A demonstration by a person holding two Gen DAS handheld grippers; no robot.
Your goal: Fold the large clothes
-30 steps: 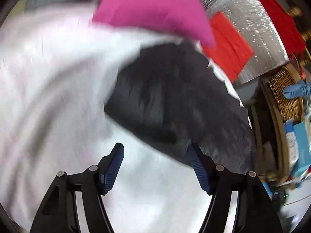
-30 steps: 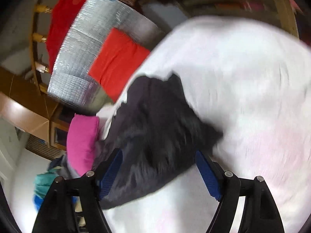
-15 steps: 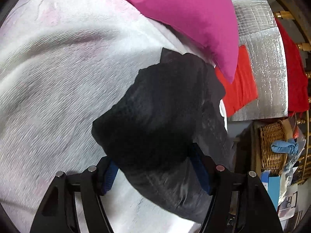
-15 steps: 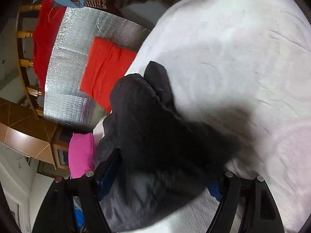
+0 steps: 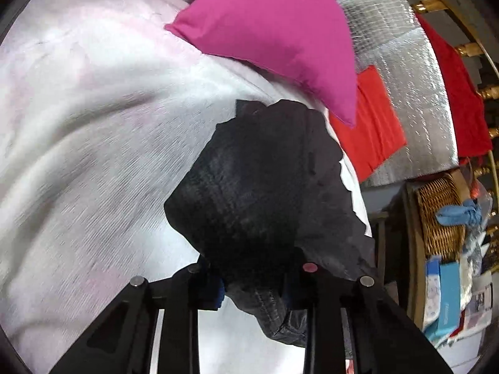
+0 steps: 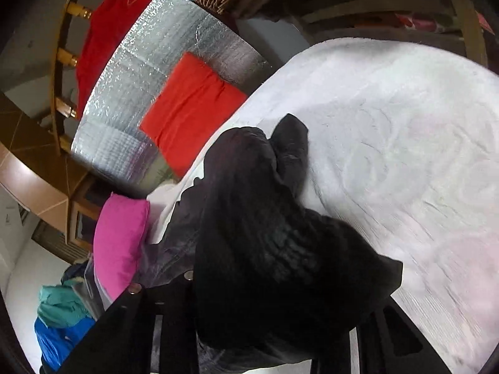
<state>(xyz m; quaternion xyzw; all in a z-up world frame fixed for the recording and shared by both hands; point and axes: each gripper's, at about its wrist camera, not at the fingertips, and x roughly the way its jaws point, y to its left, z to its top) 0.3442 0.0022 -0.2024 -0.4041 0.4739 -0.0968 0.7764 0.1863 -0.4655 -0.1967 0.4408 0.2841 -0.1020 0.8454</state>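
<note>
Bunching black garment [image 5: 259, 193] between left gripper [image 5: 254, 283] jaws.

The black garment [image 6: 268, 249] covers the right gripper [image 6: 277, 321] fingertips, so its grip cannot be seen, and it hides most of the left gripper [image 5: 254, 286] pads too; the white blanket [image 5: 93, 155] looks blurry.

Even indoor light; foil mat [image 6: 162, 71] glints; white bedspread [image 5: 93, 155] motion-smeared near it; fisheye edges bent, vignetted.

No text, label or number is legible on anything here.
</note>
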